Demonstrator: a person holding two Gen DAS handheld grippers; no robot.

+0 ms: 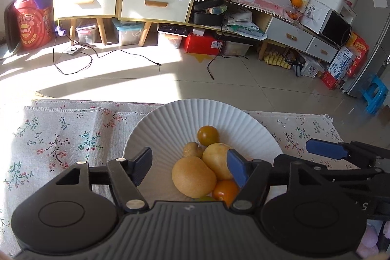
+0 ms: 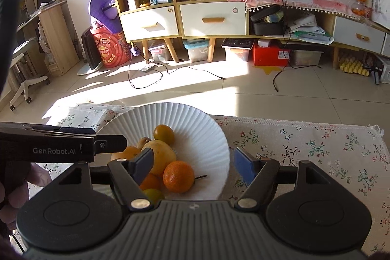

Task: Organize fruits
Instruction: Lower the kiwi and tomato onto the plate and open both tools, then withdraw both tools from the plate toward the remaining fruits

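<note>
A white ribbed plate (image 1: 170, 118) (image 2: 199, 128) sits on a floral cloth and holds several fruits. In the left wrist view I see a big yellow pear-like fruit (image 1: 193, 177), a round yellow one (image 1: 217, 160), a small dark orange one (image 1: 208, 135) and an orange (image 1: 225, 191). My left gripper (image 1: 190, 166) is open over the plate, its jaws on either side of the fruits, holding nothing. My right gripper (image 2: 193, 163) is open over the plate's near right part, above a mandarin (image 2: 178, 176) with a stem. Its blue finger (image 1: 324, 148) shows in the left wrist view.
The floral cloth (image 1: 61, 138) (image 2: 316, 145) covers the table. Beyond the table edge lie tiled floor (image 1: 170, 74), cables, cabinets with drawers (image 2: 212, 18) and storage boxes. The left gripper's body (image 2: 61, 145) reaches in from the left in the right wrist view.
</note>
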